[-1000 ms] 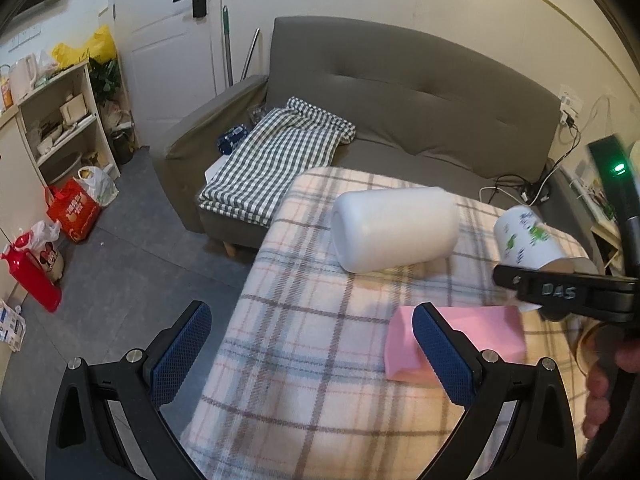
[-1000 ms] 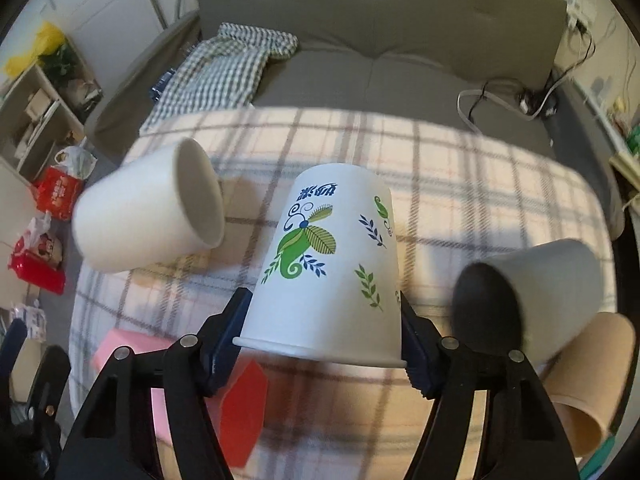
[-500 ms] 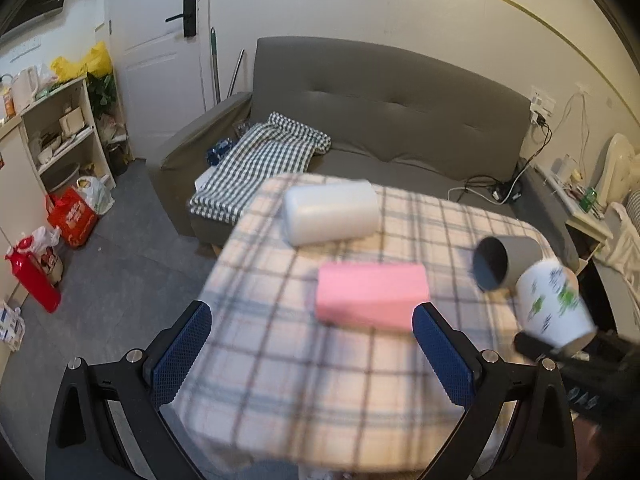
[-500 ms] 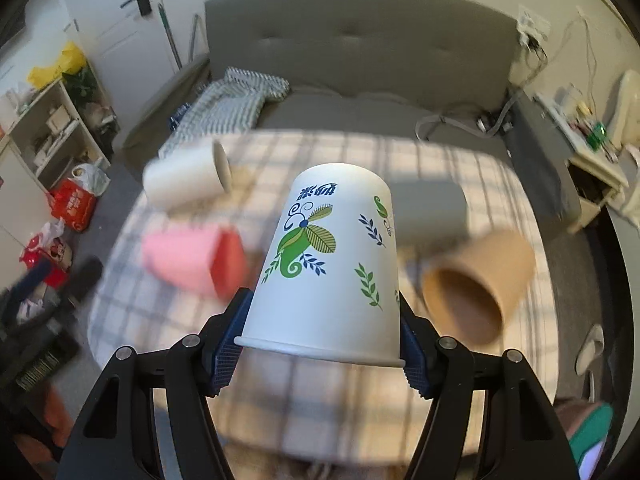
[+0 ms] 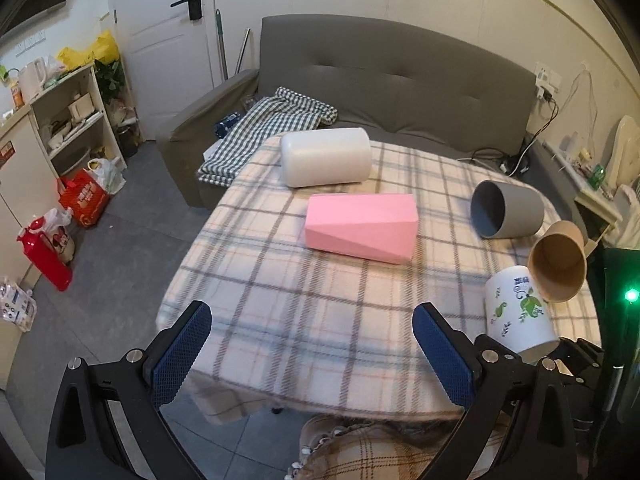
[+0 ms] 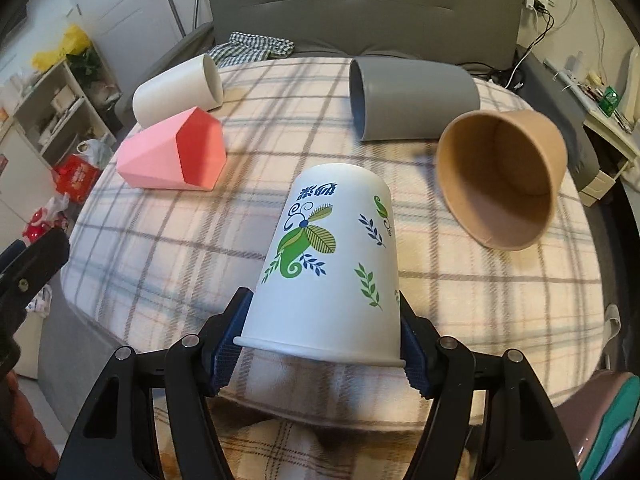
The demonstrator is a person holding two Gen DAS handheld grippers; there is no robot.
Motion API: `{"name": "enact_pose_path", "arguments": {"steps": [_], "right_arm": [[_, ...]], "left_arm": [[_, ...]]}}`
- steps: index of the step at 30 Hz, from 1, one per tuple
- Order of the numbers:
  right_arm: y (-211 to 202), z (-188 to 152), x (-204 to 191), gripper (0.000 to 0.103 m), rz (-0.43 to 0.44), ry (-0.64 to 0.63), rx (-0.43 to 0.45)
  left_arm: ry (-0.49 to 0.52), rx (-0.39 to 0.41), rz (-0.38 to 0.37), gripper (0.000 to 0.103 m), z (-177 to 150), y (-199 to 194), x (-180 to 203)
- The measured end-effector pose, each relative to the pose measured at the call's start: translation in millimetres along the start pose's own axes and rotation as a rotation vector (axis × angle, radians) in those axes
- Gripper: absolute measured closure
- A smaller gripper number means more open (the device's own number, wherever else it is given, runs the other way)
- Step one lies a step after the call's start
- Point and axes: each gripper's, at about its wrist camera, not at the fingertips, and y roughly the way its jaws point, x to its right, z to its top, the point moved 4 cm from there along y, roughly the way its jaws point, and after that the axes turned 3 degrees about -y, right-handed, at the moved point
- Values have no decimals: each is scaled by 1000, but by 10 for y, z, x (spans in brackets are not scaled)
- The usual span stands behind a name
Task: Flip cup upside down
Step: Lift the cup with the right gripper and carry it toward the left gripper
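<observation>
I am holding the white leaf-printed paper cup (image 6: 332,264) clamped in the right gripper (image 6: 320,344), lower centre of frame, base pointing away. It has pulled back from the plaid-covered table (image 6: 160,240); lowering is pending. The left gripper (image 5: 308,352) is idling, jaws apart.

A smooth white paper cup (image 6: 332,264) printed with leaves. Soft woven plaid cloth (image 6: 200,240) covers the desk. A matt brown paper cup (image 6: 500,184), matt grey cup (image 6: 416,100), and textured blue rubbery fingers (image 5: 180,354).
</observation>
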Motion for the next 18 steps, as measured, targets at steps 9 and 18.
{"name": "enact_pose_path", "arguments": {"steps": [9, 18], "right_arm": [[-6, -15, 23, 15, 40, 31, -8], [-622, -110, 199, 11, 71, 30, 100]], "left_arm": [[8, -22, 9, 0, -34, -3, 88], [58, 0, 38, 0, 147, -202, 305]]}}
